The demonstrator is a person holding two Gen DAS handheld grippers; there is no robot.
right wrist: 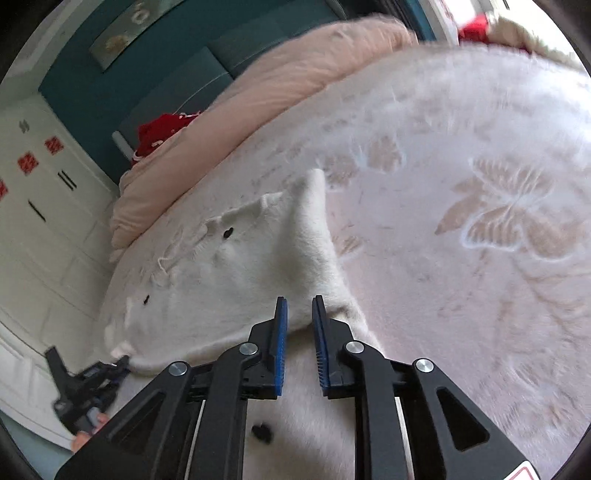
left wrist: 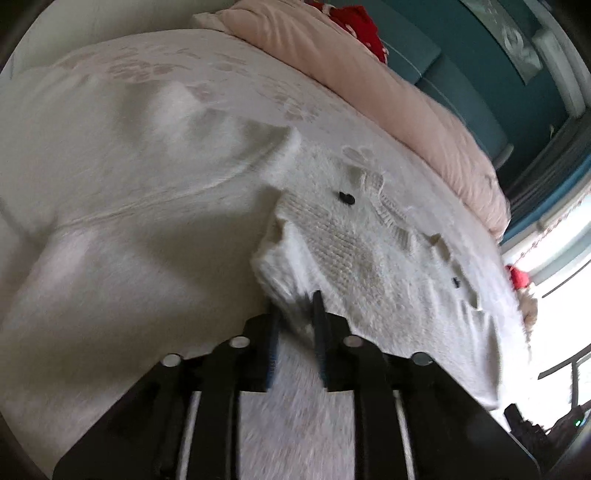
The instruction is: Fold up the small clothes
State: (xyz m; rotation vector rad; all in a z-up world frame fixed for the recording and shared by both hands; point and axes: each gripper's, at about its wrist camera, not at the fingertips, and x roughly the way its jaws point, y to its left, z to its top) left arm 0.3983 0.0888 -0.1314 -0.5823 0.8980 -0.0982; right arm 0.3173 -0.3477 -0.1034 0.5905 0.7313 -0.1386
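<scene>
A small white fuzzy knit garment (left wrist: 369, 251) with black heart buttons lies on the bed. My left gripper (left wrist: 295, 302) is shut on its near edge, with white cloth bunched between the fingers. In the right wrist view the same garment (right wrist: 240, 280) lies ahead and to the left, one fold raised in a ridge. My right gripper (right wrist: 298, 306) holds a fold of the garment between its blue pads, jaws a little apart. The left gripper (right wrist: 88, 387) shows at the lower left at the garment's corner.
The bed has a pale cover with butterfly patterns (right wrist: 498, 218). A pink duvet (left wrist: 369, 66) is rolled along the far side, with a red item (left wrist: 354, 26) behind it. A teal headboard (left wrist: 461, 81) and white cupboards (right wrist: 44, 206) stand beyond.
</scene>
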